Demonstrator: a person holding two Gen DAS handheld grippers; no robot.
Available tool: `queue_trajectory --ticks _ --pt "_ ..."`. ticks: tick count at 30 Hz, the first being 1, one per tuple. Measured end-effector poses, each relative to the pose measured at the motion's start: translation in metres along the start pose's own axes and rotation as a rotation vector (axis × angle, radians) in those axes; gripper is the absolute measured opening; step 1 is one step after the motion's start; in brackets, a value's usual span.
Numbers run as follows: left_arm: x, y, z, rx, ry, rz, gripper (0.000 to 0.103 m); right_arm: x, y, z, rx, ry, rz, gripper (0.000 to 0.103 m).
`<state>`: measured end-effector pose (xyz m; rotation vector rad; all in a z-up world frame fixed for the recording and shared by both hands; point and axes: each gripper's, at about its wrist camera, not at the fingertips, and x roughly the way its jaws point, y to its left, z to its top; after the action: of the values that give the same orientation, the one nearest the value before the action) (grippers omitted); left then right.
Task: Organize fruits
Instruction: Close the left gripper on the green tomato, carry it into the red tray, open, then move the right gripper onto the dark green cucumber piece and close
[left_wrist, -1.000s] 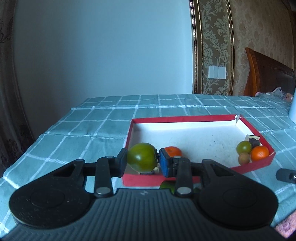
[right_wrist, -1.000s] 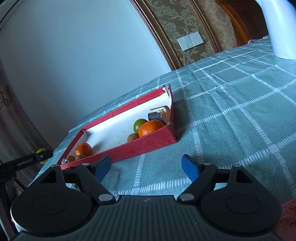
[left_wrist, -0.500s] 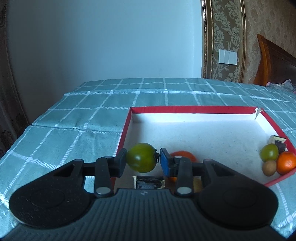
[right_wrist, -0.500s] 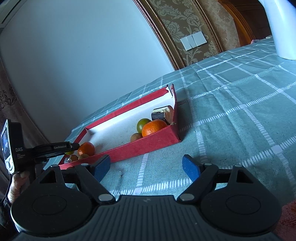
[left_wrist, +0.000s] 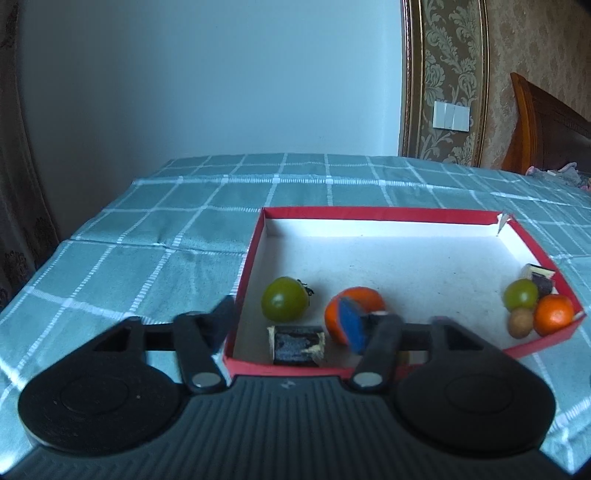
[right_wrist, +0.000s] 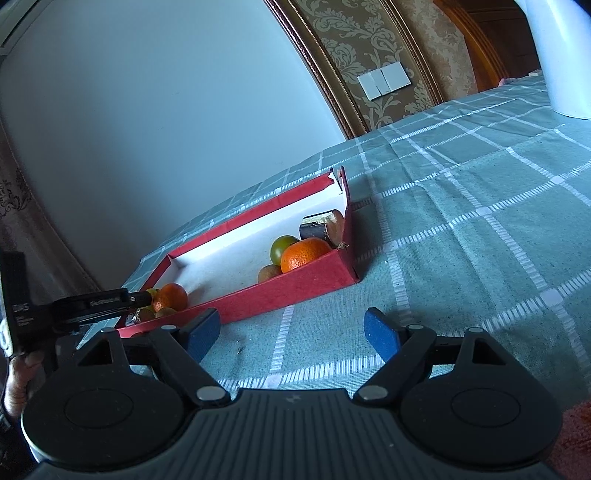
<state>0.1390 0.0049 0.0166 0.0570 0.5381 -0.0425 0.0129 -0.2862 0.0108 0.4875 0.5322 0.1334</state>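
And there it goes: the left gripper (left_wrist: 288, 325) has just been opening, and the green tomato (left_wrist: 284, 304) that we had pinched a moment ago now sits loose on the floor of the red tray (left_wrist: 376, 213), clear of both pads. Our jaws stand spread wide, the left finger outside the tray's left wall, the blue pad of the right finger in front of an orange (left_wrist: 364, 304), nothing between them but the tomato lying free beyond.

We see a smooth, glossy, round tomato with a small dark stalk. The tray is a shallow cardboard rectangle, red outside, white and speckled inside. Just in front of the tomato lies a dark, stubby cylinder (left_wrist: 297, 345) with pale cut ends. Over in the near right corner, a second orange (left_wrist: 553, 315), a green fruit (left_wrist: 521, 294) and a small brown one (left_wrist: 521, 324) huddle together. Underneath it all, a woven teal tablecloth (left_wrist: 147, 258) with white checks.

Our right gripper (right_wrist: 291, 330) hasn't budged: it hangs over the cloth beside the tray, blue pads wide apart and holding nothing.
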Motion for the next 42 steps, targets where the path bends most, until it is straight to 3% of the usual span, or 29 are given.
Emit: queue_trajectory --ticks 1,2,5,12,19,27,32,37,42 --pt "-0.009 -0.001 -0.002 0.006 -0.017 0.013 0.096 0.000 0.000 0.000 0.000 0.000 -0.001 0.085" --pt "-0.019 -0.001 -0.004 0.013 -0.040 0.023 0.099 0.000 0.000 0.000 0.001 0.000 -0.001 0.085" --pt "-0.045 -0.001 -0.013 0.034 -0.079 0.017 0.100 -0.001 -0.001 0.000 0.003 -0.001 -0.005 0.085" --pt "-0.074 0.014 -0.046 0.001 -0.074 0.017 0.103 0.000 -0.001 0.000 0.005 0.002 -0.014 0.085" --pt "-0.056 0.031 -0.070 -0.032 -0.006 0.070 0.103 0.002 -0.002 0.000 0.009 0.015 -0.025 0.085" --pt "-0.044 0.049 -0.069 -0.115 0.072 -0.018 0.103 0.002 -0.001 0.000 0.003 0.021 -0.029 0.088" --pt "-0.041 0.050 -0.069 -0.131 0.092 -0.026 0.103 0.003 0.001 0.000 -0.014 0.029 -0.038 0.088" --pt "-0.041 0.050 -0.069 -0.135 0.085 -0.027 0.103 0.008 0.019 -0.002 -0.117 0.068 -0.087 0.089" --pt "-0.041 0.051 -0.069 -0.148 0.088 -0.021 0.103 0.006 0.047 -0.009 -0.214 0.111 -0.017 0.089"
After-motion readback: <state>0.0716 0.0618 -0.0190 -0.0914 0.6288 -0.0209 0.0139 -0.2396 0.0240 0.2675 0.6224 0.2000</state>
